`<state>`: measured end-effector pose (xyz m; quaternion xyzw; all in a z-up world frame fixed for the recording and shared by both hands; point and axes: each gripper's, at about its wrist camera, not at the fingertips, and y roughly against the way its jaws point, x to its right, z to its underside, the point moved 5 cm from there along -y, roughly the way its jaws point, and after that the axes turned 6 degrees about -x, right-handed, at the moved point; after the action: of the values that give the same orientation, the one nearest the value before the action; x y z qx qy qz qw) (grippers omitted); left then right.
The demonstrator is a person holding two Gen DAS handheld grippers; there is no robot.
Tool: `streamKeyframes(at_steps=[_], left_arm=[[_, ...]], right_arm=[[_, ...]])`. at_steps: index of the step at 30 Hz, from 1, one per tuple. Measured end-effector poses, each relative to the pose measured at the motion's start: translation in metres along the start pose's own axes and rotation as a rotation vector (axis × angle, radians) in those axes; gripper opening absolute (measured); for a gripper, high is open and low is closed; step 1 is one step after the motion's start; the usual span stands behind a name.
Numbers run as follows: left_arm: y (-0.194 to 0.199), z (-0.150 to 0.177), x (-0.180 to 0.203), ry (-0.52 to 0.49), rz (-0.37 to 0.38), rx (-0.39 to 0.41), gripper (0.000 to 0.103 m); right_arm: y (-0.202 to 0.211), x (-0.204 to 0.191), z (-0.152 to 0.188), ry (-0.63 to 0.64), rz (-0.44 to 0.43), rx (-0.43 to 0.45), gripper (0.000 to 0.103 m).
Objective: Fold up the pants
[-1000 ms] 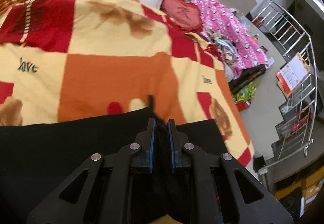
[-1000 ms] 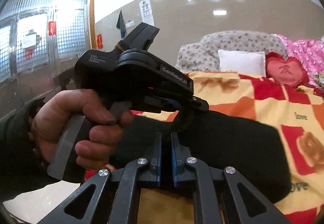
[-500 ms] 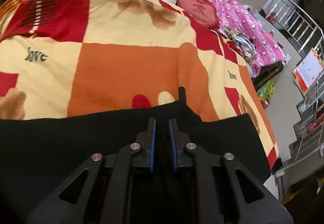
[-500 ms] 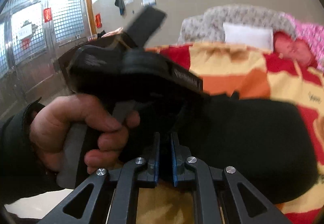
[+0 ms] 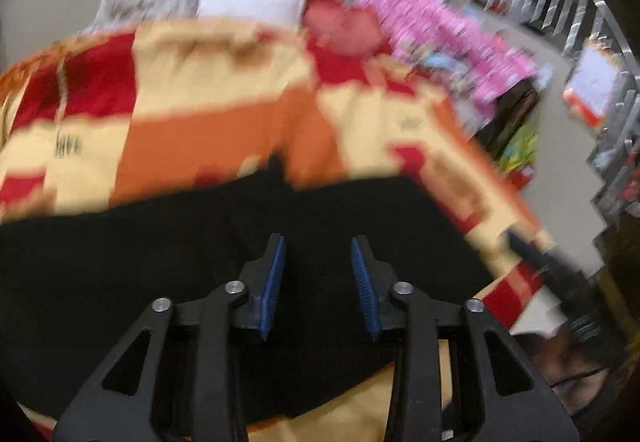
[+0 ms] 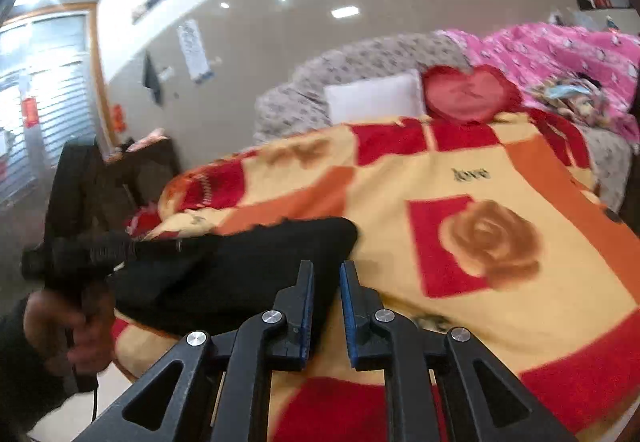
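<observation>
The black pants (image 5: 200,266) lie folded across the near edge of the bed's checked blanket (image 5: 224,98). In the blurred left wrist view the left tongs (image 5: 319,274) hang over the dark cloth, jaws apart and opening, nothing pinched between them. Only the right wrist view shows the pants' rounded end (image 6: 256,266) and the person's left hand (image 6: 68,326) gripping its tool beside it. There the right tongs (image 6: 326,294) are slightly parted and opening, empty, at the pants' edge.
</observation>
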<state>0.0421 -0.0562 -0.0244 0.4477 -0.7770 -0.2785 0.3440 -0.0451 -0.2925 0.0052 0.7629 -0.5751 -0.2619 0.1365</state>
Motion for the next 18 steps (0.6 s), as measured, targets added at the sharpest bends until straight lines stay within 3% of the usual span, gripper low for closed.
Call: streamKeyframes(at_steps=[6,11,18], left_arm=[[0.010,0.006,-0.013,0.064,0.022,0.041,0.022],[0.007,0.016,-0.011,0.050,0.018,0.079,0.021],[0.009,0.004,-0.023,0.147,0.080,0.070,0.021]], right_arm=[[-0.004,-0.031,0.002,0.094,-0.051,-0.013,0.012],[-0.042,-0.018,0.024,0.051,-0.002,-0.182,0.013],[-0.044,-0.017,0.029,0.080,0.017,-0.166,0.012]])
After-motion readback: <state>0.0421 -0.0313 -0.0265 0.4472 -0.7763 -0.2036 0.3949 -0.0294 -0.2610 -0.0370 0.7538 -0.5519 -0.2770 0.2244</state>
